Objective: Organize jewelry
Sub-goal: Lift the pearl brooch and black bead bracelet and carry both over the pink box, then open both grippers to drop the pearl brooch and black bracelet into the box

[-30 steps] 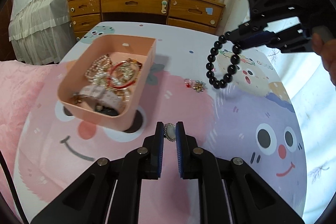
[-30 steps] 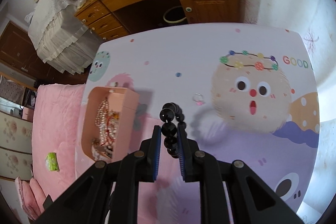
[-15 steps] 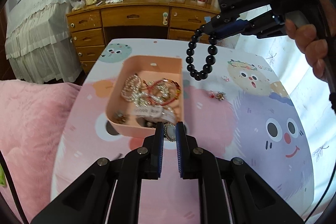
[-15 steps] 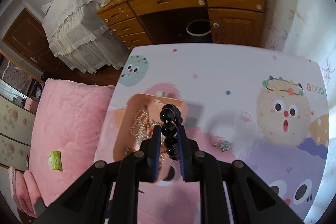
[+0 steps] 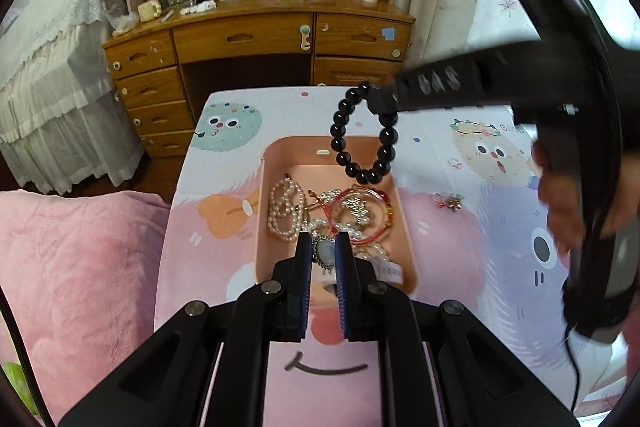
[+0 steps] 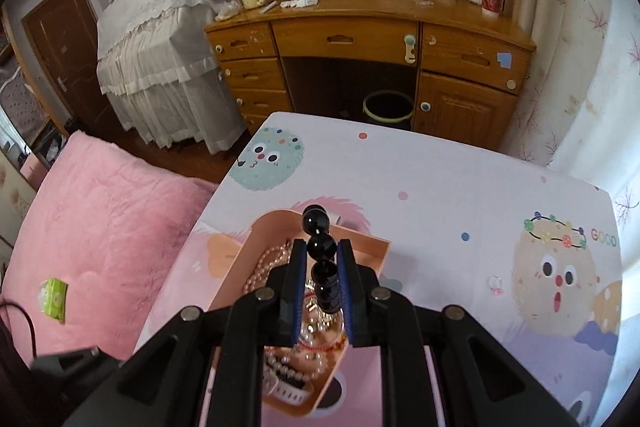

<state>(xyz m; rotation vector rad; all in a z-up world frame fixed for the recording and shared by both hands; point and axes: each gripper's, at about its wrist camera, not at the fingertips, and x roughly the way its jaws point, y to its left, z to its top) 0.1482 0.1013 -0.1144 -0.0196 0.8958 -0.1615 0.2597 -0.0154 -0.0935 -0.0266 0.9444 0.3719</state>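
Glossy black bead bracelet (image 5: 362, 135), salmon-pink tray (image 5: 404, 227) full of pearly white strands (image 5: 284, 211) and red cord bangles (image 5: 362, 213). Tabletop cloth (image 6: 440, 187) is white and pastel pink with cartoon faces and coloured dots. Fluffy pink blanket (image 5: 80, 267) on the left, honey-brown wooden dresser (image 6: 360, 43) up top.

Jewelry gathered over the pink tray

A black bead bracelet (image 5: 363, 135) hung as an open loop above the pink tray (image 5: 405, 227), which held pearl strands (image 5: 285, 207), a red cord bracelet (image 5: 362, 213) and gold pieces in a tangle. An oval pale-stone brooch (image 5: 324, 251) stood upright over the tray's near end. Two small rings (image 5: 447, 200) lay on the tabletop just right of the tray.
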